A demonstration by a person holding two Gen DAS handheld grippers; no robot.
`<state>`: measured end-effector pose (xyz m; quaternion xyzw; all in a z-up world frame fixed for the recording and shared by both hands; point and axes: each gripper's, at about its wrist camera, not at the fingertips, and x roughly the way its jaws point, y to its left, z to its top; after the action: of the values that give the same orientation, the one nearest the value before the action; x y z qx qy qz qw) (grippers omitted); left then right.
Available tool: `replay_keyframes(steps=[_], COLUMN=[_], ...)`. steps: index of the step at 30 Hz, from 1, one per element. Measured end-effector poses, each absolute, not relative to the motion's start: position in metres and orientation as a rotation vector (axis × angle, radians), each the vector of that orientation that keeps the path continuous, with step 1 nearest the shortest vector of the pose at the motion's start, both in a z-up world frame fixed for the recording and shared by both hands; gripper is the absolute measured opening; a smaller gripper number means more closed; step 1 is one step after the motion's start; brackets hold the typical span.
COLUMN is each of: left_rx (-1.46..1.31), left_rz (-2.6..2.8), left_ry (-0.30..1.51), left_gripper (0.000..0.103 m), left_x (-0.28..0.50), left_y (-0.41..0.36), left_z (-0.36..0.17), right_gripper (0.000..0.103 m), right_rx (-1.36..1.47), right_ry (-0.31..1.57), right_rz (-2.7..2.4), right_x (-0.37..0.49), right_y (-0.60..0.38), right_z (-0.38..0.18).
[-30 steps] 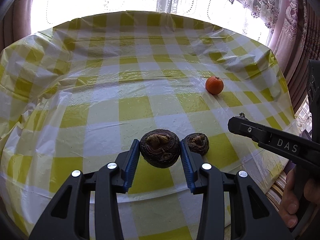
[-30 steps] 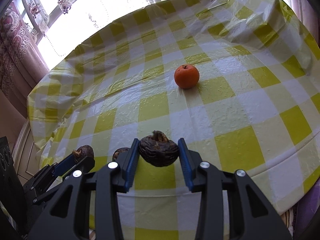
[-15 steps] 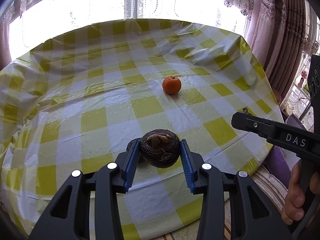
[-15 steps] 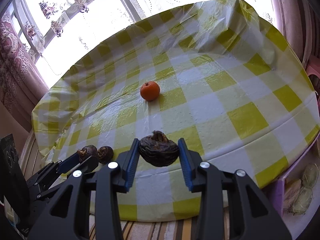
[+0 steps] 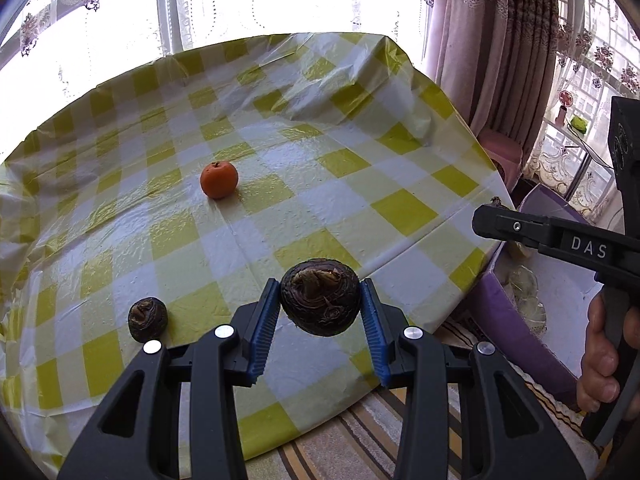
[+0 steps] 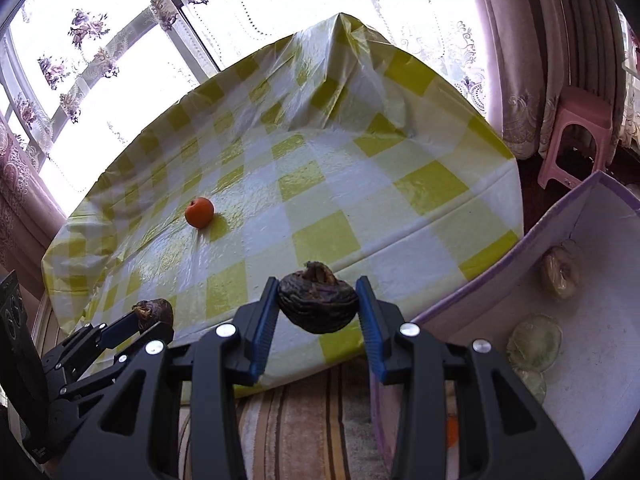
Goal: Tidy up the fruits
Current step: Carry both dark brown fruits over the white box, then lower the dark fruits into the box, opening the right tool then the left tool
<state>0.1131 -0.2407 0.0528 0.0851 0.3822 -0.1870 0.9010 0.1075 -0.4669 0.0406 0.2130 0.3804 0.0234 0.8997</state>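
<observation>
My left gripper [image 5: 320, 316] is shut on a dark brown water chestnut [image 5: 320, 297] and holds it above the table's near edge. My right gripper [image 6: 318, 312] is shut on another dark water chestnut [image 6: 317, 303], held over the table edge beside a purple box [image 6: 476, 280]. A third chestnut [image 5: 147, 319] lies on the yellow checked tablecloth [image 5: 280, 184] to the left. An orange [image 5: 219, 179] sits further back; it also shows in the right wrist view [image 6: 199, 212]. The left gripper with its chestnut [image 6: 154, 313] shows at the lower left of the right wrist view.
The purple box has a white inside and holds several pale wrapped fruits [image 6: 534, 346]; it stands on the floor right of the table. A pink stool [image 6: 576, 136] and curtains [image 6: 568, 40] are behind it. A striped rug [image 6: 304, 420] lies below the table edge.
Both grippers have swung right and pulled back from the table, each still holding its chestnut. The purple box has come into view on the right.
</observation>
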Motion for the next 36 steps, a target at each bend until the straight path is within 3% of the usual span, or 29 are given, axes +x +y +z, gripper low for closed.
replay_keyframes(steps=[18,36], left_rx=[0.406,0.856], left_rz=[-0.696,-0.804], left_ry=[0.819,0.820], left_gripper=[0.039,0.039], left_x=[0.106,0.092], left_y=[-0.402,-0.507], left_z=[0.041,-0.024], right_gripper=[0.039,0.040], right_rx=[0.553,0.637], right_ry=[0.827,0.938], right_rz=[-0.274,-0.455], right_x=[0.069,0.066], right_y=[-0.607,-0.648], right_z=[0.009,-0.039])
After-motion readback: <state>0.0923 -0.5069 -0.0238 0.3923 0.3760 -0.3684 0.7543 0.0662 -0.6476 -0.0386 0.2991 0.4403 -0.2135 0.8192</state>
